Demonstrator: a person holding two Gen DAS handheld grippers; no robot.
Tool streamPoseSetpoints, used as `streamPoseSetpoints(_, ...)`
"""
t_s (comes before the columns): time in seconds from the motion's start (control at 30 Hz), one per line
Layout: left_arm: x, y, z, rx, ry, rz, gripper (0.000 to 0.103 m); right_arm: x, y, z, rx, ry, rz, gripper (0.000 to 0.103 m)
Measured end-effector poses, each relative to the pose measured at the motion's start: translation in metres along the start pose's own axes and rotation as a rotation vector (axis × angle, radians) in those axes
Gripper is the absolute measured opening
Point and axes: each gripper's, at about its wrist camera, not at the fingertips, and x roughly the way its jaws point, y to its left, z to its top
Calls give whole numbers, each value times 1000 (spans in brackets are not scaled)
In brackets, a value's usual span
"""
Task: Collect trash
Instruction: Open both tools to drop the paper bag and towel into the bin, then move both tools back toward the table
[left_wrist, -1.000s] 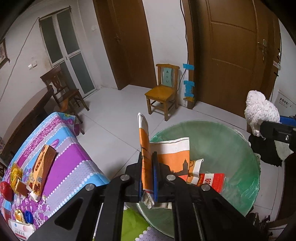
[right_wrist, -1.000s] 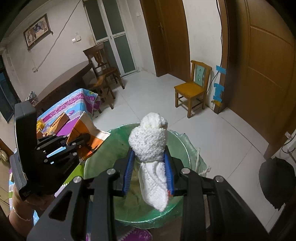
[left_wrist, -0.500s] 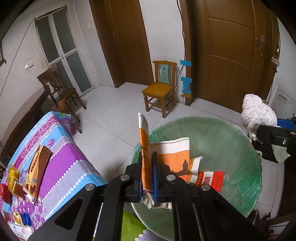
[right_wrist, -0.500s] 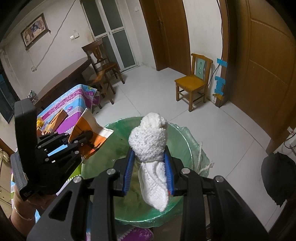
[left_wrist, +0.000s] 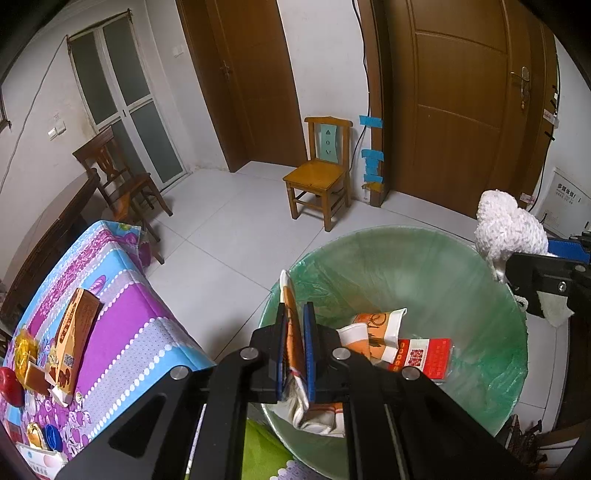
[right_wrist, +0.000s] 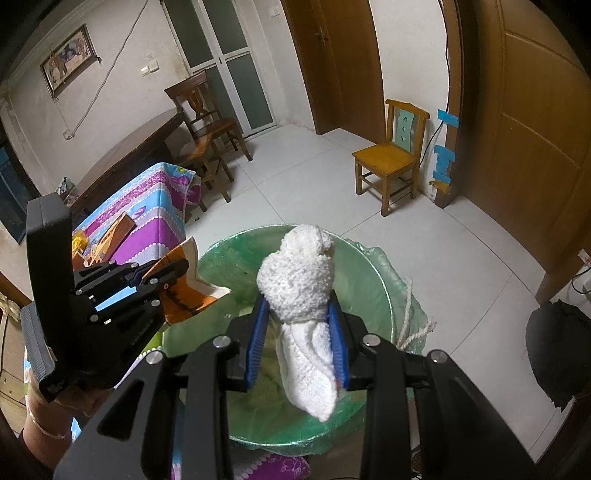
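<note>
- Left hand-held gripper (left_wrist: 294, 354) is clamped tight on a flattened orange-and-white paper cup (left_wrist: 291, 332), poised over the bin's near rim at about 7 o'clock.
- Right hand-held gripper (right_wrist: 297, 341) pinches a wadded white towel (right_wrist: 301, 291), dangling above the bin's middle.
- Looks like the drop step: both loads hover over the opening, so the next move calls for both sets of jaws to spread and let go.
- The green-lined trash bin (left_wrist: 424, 258) already holds a crumpled orange cup (left_wrist: 373, 330) and a red packet (left_wrist: 424, 358) at its bottom.
- Out at 9 o'clock, the cloth-covered surface (left_wrist: 122, 332) carries more wrappers, a brown carton (left_wrist: 72, 332) among them, waiting to be collected.
</note>
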Motion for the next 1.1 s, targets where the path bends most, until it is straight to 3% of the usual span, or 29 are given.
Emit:
streamPoseSetpoints(0.4,2,-1,5,2,0,-9,9,4,4,5,-12,1,14,30)
streamPoseSetpoints(0.47,1,-1,7,8,-11,-10,9,5,4,7,-18,-3,3,31)
streamPoseSetpoints(0.5,1,-2,8,17,-14,-15,9,6,4,8,-26,-9,-13,40)
streamPoseSetpoints(0.53,1,-2,8,30,-16,-21,11,7,5,8,-35,-12,-27,63)
streamPoseSetpoints(0.57,1,-2,7,39,-10,-14,17,6,4,8,-33,-23,-39,70)
streamPoseSetpoints(0.6,0,-2,7,40,-9,-6,38,5,3,8,-28,-39,-41,71)
streamPoseSetpoints(0.63,-1,0,6,33,-17,-5,51,5,1,7,-27,-35,-36,71)
streamPoseSetpoints(0.9,-3,12,-5,-25,-10,-35,53,6,-4,0,-6,-23,-18,69)
streamPoseSetpoints(1.1,-13,16,-20,-49,-29,-16,57,-3,-1,-5,4,-50,5,69)
